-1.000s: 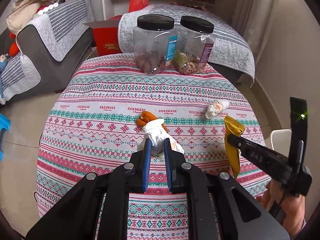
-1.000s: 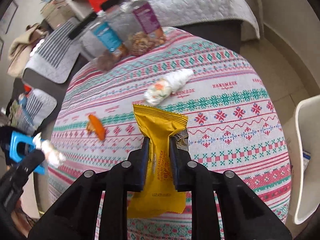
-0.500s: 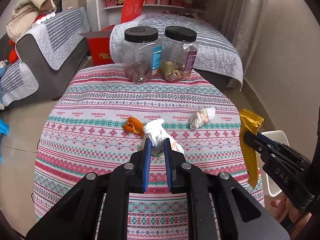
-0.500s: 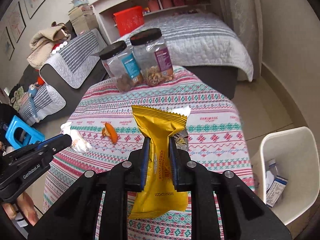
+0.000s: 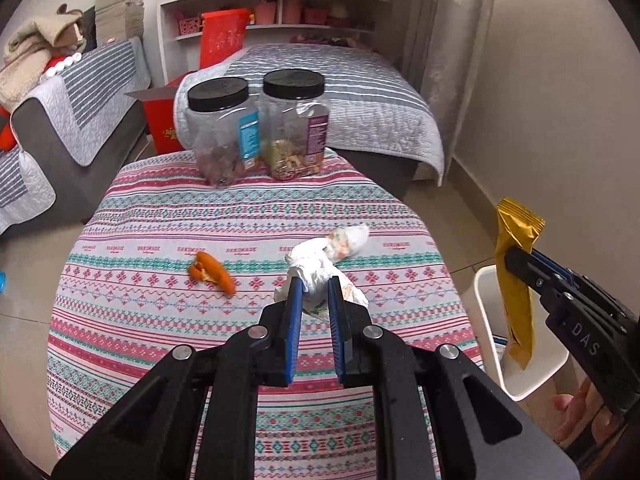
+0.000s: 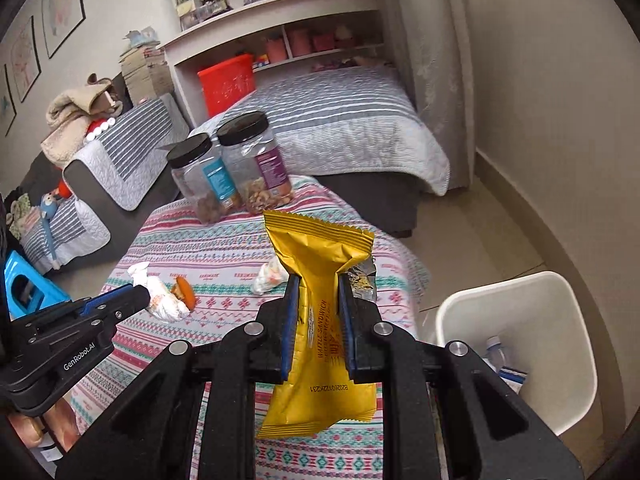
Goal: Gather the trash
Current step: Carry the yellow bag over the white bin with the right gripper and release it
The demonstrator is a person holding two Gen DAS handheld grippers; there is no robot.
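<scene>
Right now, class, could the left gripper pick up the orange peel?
Probably not yet: the left gripper is shut on a crumpled tissue, so its jaws are occupied, though the peel lies unobstructed nearby.

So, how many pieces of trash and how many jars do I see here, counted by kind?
Crumpled tissues: 2, one in the left claw, one on the table
Yellow wrapper, in the right claw: 1
Orange peel: 1
Black-lidded jars: 2
Total: 6
</scene>
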